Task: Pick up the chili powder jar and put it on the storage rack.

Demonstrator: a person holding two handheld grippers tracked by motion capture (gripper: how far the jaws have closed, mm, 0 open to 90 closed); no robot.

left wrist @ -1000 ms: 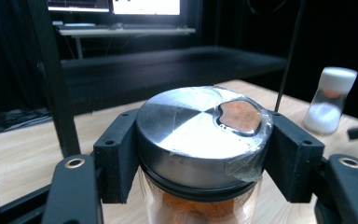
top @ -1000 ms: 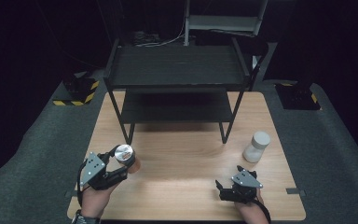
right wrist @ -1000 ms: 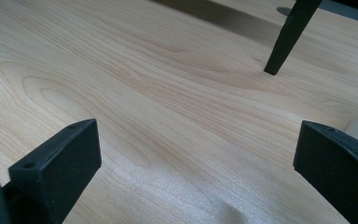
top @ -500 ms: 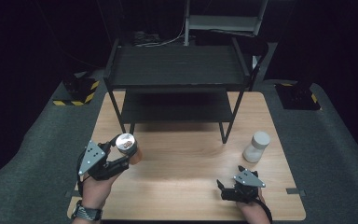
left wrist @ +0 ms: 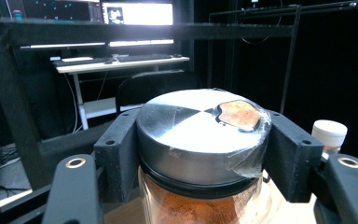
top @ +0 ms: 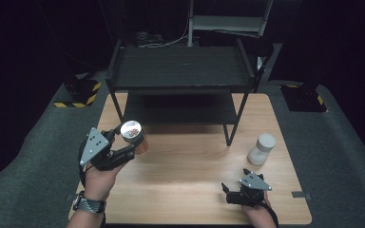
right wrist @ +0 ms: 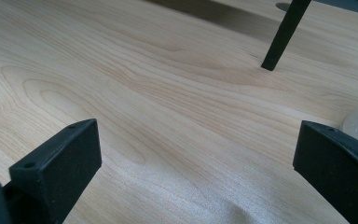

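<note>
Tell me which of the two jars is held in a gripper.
The silver-lidded jar of brown powder, clamped by the left gripper; the white-capped jar stands free on the table.

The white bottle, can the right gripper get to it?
Probably yes. The right gripper has open, empty jaws, and only bare table lies between it and the white bottle nearby.

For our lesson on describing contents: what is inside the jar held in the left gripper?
Through the glass of the jar, reddish-brown powder shows below the silver lid. The left gripper and that lid cover the rest, so the fill level cannot be told.

Left gripper (top: 132,145) clamps spice jar (top: 134,136) — above the table (top: 190,190).
</note>
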